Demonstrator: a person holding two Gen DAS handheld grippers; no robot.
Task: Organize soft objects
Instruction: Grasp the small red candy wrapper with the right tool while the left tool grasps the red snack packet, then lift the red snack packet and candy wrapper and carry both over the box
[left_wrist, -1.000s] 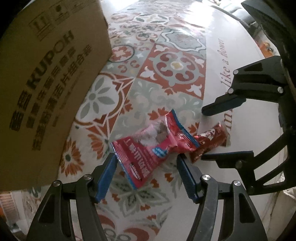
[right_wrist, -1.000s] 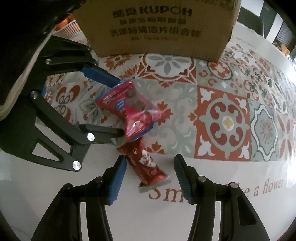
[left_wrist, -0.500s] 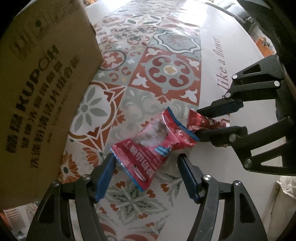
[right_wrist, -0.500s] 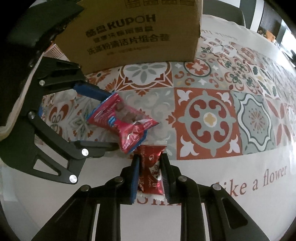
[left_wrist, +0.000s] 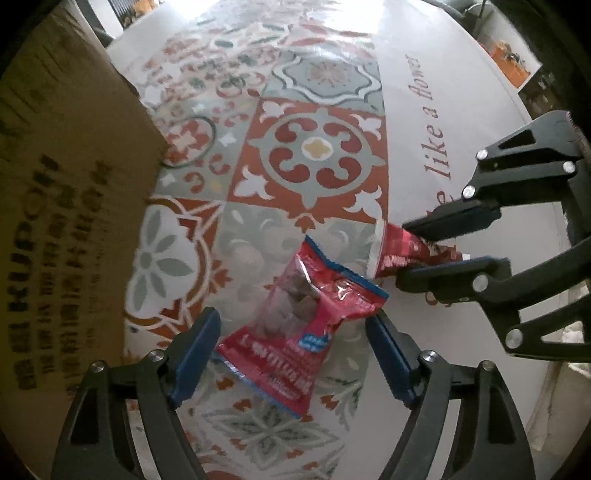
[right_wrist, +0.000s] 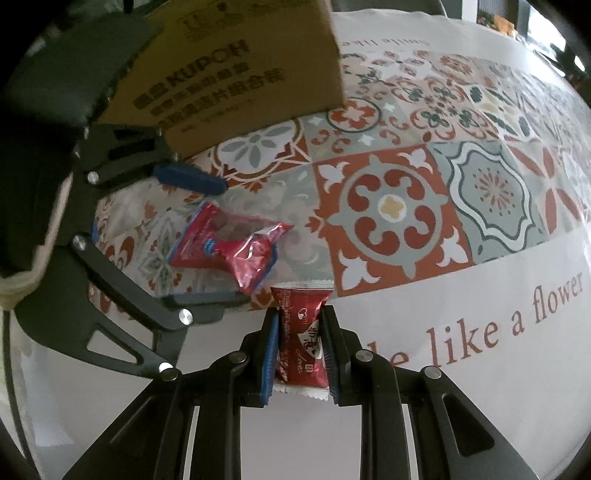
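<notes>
A red and blue snack bag (left_wrist: 299, 332) lies on the patterned tablecloth (left_wrist: 314, 155). My left gripper (left_wrist: 293, 332) is open, its blue pads either side of the bag's near end. The bag also shows in the right wrist view (right_wrist: 229, 243), between the left gripper's fingers (right_wrist: 188, 177). My right gripper (right_wrist: 301, 328) is shut on a small dark red candy packet (right_wrist: 301, 332). In the left wrist view the right gripper (left_wrist: 439, 247) holds that packet (left_wrist: 402, 251) just right of the bag.
A brown KUPOH cardboard box (left_wrist: 62, 206) stands at the left, close to the bag; it also shows in the right wrist view (right_wrist: 236, 70). The cloth's white border carries the words "like a flower" (right_wrist: 509, 325).
My right gripper closed on the red candy packet and has it pinched. The left gripper stayed open and edged forward around the snack bag.
</notes>
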